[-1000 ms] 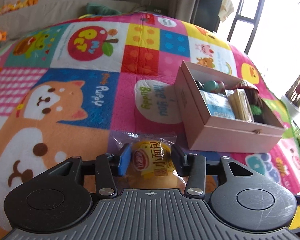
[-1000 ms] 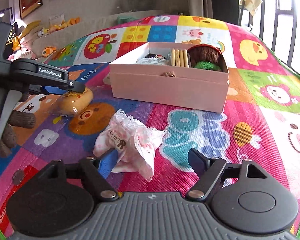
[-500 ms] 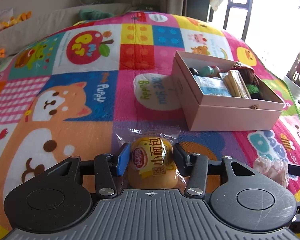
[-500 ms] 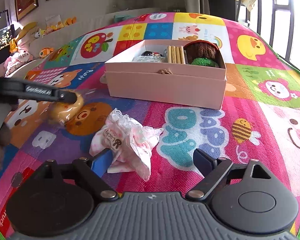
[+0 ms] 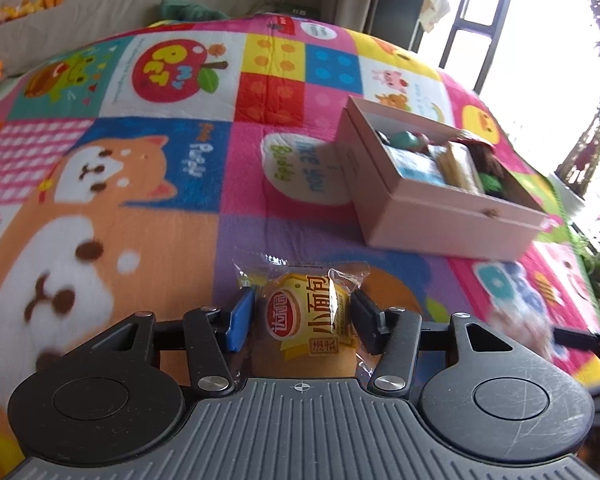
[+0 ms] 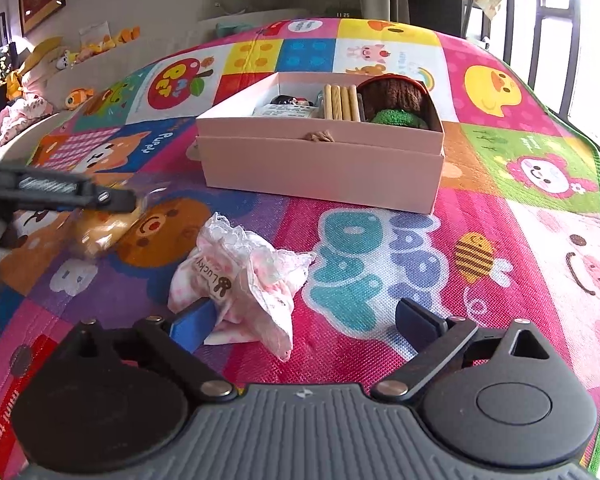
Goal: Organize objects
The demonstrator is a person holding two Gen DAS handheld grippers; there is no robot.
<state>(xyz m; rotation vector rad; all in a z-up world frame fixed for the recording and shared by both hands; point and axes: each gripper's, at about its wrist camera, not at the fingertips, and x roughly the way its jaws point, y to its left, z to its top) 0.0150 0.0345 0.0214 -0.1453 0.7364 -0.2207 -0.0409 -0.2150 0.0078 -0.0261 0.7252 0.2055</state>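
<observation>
Bright play mat (image 6: 400,264); pink box (image 6: 320,168) far; left gripper (image 5: 302,316) opening around wrapped bun (image 5: 308,320), pads barely clear; right gripper (image 6: 304,320) opening wide beside frilly cloth (image 6: 240,268), holding nothing; centre it before you close.

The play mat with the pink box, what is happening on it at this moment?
A person holding two grippers is tidying things on the play mat. The left gripper is opening around a wrapped bread bun. The right gripper is opening over a pink frilly cloth. The pink box already holds several items.
</observation>
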